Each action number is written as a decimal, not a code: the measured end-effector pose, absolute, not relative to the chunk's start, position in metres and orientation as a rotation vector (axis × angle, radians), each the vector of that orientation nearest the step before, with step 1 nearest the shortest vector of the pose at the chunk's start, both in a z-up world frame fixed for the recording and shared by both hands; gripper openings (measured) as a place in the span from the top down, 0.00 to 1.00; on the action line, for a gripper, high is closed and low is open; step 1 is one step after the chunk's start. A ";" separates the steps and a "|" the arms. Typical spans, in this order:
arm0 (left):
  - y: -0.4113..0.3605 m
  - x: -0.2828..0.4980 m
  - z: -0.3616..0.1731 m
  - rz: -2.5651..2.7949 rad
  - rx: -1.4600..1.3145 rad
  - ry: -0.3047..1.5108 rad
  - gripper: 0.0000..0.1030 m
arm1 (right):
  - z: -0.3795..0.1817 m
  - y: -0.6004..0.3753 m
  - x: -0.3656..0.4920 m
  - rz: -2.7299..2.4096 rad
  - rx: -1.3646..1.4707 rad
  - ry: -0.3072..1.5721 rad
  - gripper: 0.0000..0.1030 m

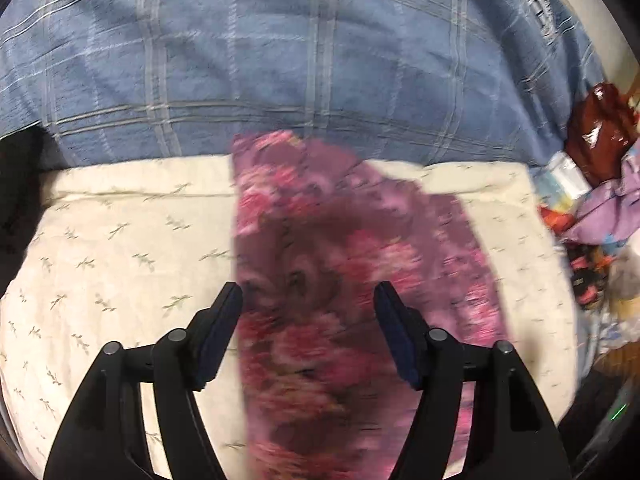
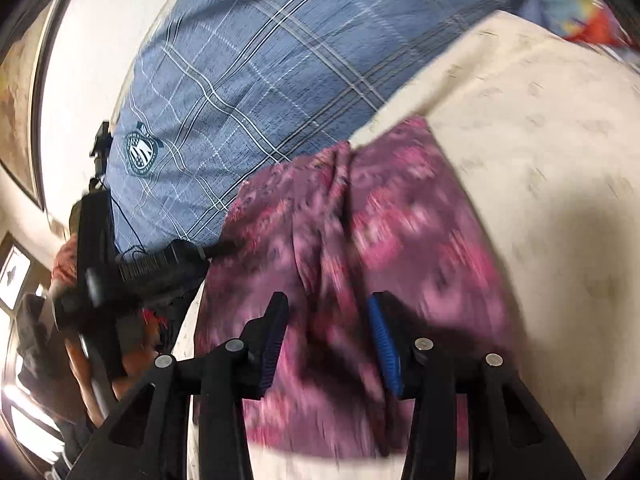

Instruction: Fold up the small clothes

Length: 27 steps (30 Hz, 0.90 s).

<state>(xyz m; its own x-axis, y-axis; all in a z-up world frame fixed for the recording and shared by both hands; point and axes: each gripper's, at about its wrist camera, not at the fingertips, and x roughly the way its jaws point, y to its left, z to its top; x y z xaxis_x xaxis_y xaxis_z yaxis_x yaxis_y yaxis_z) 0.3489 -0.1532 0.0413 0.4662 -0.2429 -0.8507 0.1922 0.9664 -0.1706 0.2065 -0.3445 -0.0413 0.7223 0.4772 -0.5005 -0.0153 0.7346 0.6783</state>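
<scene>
1. Both hand-held grippers, my left hand-held gripper [image 1: 308,300] and right hand-held gripper [image 2: 328,312], gape wide, holding nothing.
2. One floral purple garment [image 1: 344,264] lies on one cream bed sheet [image 1: 120,248].
3. One blue plaid pillow [image 1: 280,52] sits behind.

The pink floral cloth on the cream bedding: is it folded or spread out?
Mostly spread: the pink floral cloth lies as a long strip across the cream bedding, with one ridge-like crease in the right wrist view. Blur hides any layers.
</scene>
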 end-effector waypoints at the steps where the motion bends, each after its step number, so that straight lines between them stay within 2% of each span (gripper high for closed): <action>1: -0.162 0.352 0.046 -0.273 -0.051 1.067 0.32 | -0.044 -0.343 0.200 0.296 0.705 0.717 0.55; 5: -0.215 0.367 0.049 -0.308 0.014 1.158 0.30 | -0.051 -0.326 0.183 0.308 0.656 0.677 0.54; 10: -0.274 0.384 0.020 -0.269 0.111 1.305 0.30 | -0.053 -0.319 0.179 0.329 0.591 0.638 0.54; 16: -0.294 0.386 -0.006 -0.175 0.262 1.348 0.32 | -0.055 -0.326 0.181 0.357 0.608 0.629 0.56; 17: -0.295 0.383 -0.005 -0.168 0.285 1.336 0.46 | -0.056 -0.325 0.181 0.356 0.607 0.623 0.56; 18: -0.293 0.379 -0.003 -0.161 0.299 1.316 0.66 | -0.055 -0.324 0.182 0.352 0.596 0.624 0.66; 19: -0.291 0.376 -0.001 -0.174 0.288 1.308 0.74 | -0.054 -0.322 0.183 0.346 0.566 0.628 0.80; 20: -0.287 0.374 0.001 -0.178 0.273 1.296 0.85 | -0.054 -0.319 0.187 0.367 0.547 0.641 0.88; 22: -0.279 0.369 0.008 -0.185 0.220 1.268 0.90 | -0.054 -0.322 0.188 0.369 0.571 0.631 0.88; 27: -0.291 0.354 0.039 -0.323 0.073 1.219 0.91 | -0.027 -0.351 0.166 0.380 0.687 0.477 0.89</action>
<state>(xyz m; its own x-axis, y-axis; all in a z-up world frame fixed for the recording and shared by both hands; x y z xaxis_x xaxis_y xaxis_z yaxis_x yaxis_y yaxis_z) 0.3541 -0.2907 0.0394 0.3055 -0.2048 -0.9299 0.2829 0.9520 -0.1167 0.1664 -0.3512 -0.0275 0.8268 0.4817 -0.2906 -0.1766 0.7127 0.6788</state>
